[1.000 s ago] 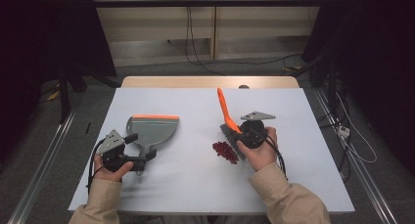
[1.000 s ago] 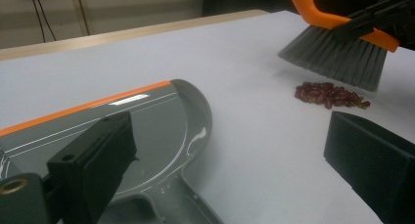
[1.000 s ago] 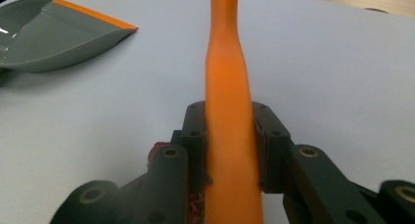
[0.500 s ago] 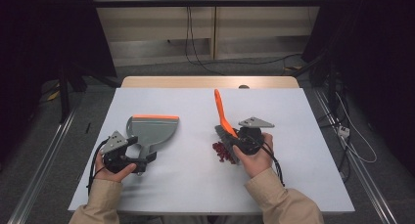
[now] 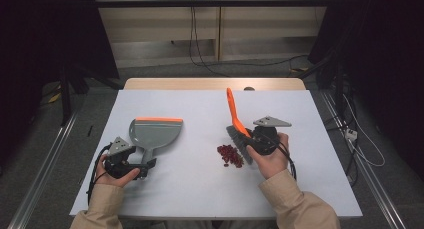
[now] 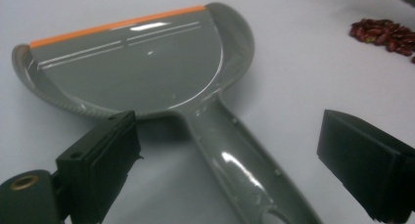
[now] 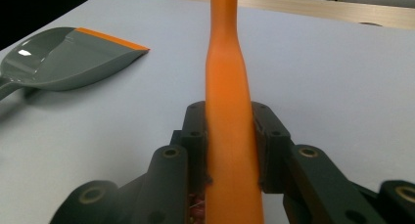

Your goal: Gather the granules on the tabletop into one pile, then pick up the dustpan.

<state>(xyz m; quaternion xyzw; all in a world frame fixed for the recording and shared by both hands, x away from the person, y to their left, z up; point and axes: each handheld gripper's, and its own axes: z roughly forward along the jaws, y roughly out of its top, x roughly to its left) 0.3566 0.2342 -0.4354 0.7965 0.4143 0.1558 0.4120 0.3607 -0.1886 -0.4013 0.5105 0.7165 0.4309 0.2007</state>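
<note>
An orange brush (image 5: 234,120) is clamped in the right gripper (image 5: 251,140) beside red beans (image 5: 230,155); the dustpan (image 6: 147,72) handle is straddled by the left gripper (image 6: 235,150), whose jaws have just been closing but are not yet shut—clamping likely comes next.

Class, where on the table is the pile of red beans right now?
In the high view, the red beans lie right of centre on the white table, beside the brush bristles, well right of the dustpan.

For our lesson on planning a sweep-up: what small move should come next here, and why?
Probably close the left gripper on the dustpan handle: its jaws stand open on either side of it, not yet gripping, while the right gripper already clamps the brush beside the beans.
</note>
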